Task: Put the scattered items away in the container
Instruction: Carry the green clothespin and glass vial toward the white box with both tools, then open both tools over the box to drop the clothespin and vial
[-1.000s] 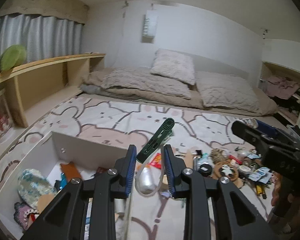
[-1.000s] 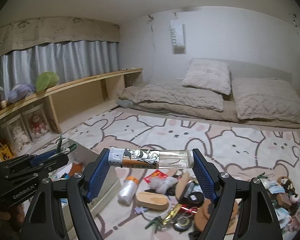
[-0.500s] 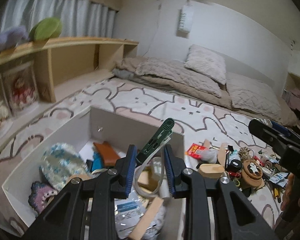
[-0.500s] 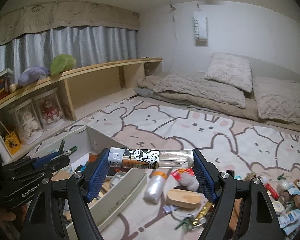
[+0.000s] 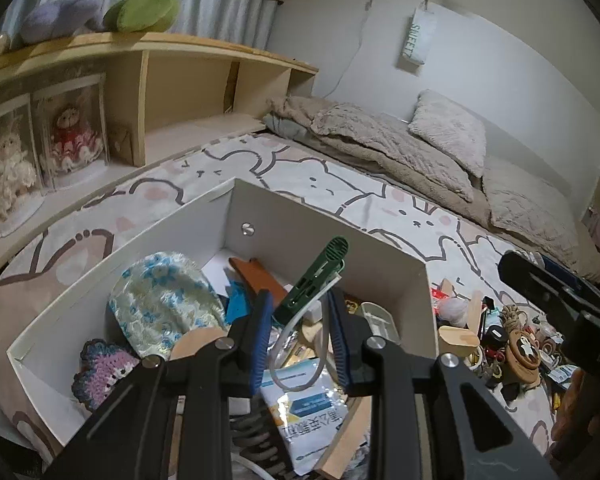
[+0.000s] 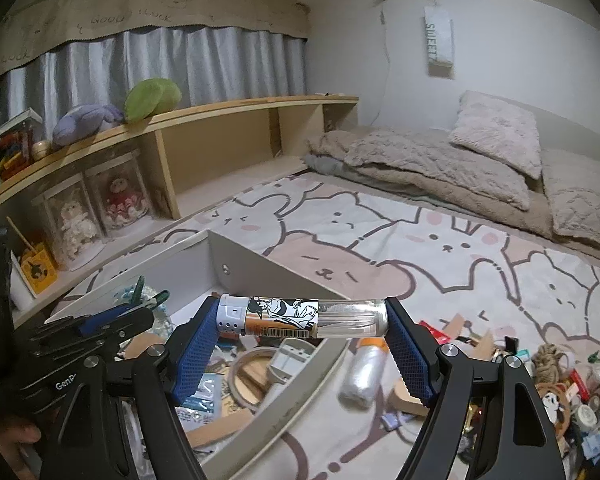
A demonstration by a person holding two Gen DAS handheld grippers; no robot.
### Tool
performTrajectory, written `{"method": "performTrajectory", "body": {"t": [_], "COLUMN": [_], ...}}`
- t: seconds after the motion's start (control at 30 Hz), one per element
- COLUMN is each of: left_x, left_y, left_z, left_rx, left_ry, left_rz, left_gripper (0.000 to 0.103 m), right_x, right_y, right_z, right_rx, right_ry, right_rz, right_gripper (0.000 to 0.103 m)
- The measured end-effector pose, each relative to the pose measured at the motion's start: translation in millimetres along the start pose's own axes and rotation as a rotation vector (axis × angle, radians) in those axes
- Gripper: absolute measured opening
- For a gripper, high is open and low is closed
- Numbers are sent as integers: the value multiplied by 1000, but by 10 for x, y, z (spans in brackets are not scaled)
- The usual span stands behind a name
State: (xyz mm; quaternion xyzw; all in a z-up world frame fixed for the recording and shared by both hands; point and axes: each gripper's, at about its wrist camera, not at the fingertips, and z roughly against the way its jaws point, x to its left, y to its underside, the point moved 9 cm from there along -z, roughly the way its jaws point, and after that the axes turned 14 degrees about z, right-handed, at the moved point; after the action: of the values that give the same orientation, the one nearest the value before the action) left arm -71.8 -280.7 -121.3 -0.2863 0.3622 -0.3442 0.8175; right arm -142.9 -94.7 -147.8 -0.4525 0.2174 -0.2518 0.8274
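Bedroom floor spreads under a pale rug (image 6: 440,248) printed with cartoon animals, with bedding and two pillows against the far wall and one long wooden shelf (image 6: 236,112) along the left side. One white open box (image 5: 332,236) sits on the rug, already holding a blue-and-white crocheted hat (image 5: 160,300), a purple crocheted piece, a printed packet and some wooden bits. Right of the box lies one heap of scattered small items (image 6: 556,380).

Two plush toys, one purple and one green, lie on top of the shelf, and two dolls in clear cases stand beneath it.

The left gripper (image 5: 300,320) hangs over the box with its blue fingers (image 5: 260,328) drawn close together, pinching a dark green clip (image 5: 312,280) and a loop of clear tubing (image 5: 296,344); the clip slants up past the fingertips.

The right gripper (image 6: 304,340) has its fingers held wider, clamping a printed lighter (image 6: 304,318) end to end, crosswise, above the box's near wall. Only the right view shows the curtain pelmet and yellow carton; only the left shows the packet's print.
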Motion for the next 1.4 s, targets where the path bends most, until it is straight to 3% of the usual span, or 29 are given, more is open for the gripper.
{"method": "performTrajectory", "body": {"t": [0.17,0.23,0.33,0.9,0.97,1.0,1.03,1.4], "left_x": [106,148,164,459,484,488,490,465], "left_y": [14,18,-22,-198,-207,-209,-211,-199], "left_z": [-65,-88,-38,110,114,111,110,124], "left_rx": [18,28,6,-64,-68,-69,-69,-70], "left_ry": [-38,-48,-34,-53,-57,-57,-54,-53], "left_rz": [15,36,54,153,160,161,164,152], "left_gripper": [29,50,65,68,70,70,70,71], "right_x": [111,144,187,589,581,566,552,435], "right_y": [-6,0,3,106,95,95,100,175], "right_z": [-123,-161,-228,-654,-669,-673,-675,-677], "right_rx": [18,24,33,137,128,124,122,139], "right_ry": [-18,-25,-39,-193,-194,-191,-183,-140], "right_rz": [19,22,19,48,32,20,16,13], "right_gripper": [81,81,81,81,87,97,102,102]}}
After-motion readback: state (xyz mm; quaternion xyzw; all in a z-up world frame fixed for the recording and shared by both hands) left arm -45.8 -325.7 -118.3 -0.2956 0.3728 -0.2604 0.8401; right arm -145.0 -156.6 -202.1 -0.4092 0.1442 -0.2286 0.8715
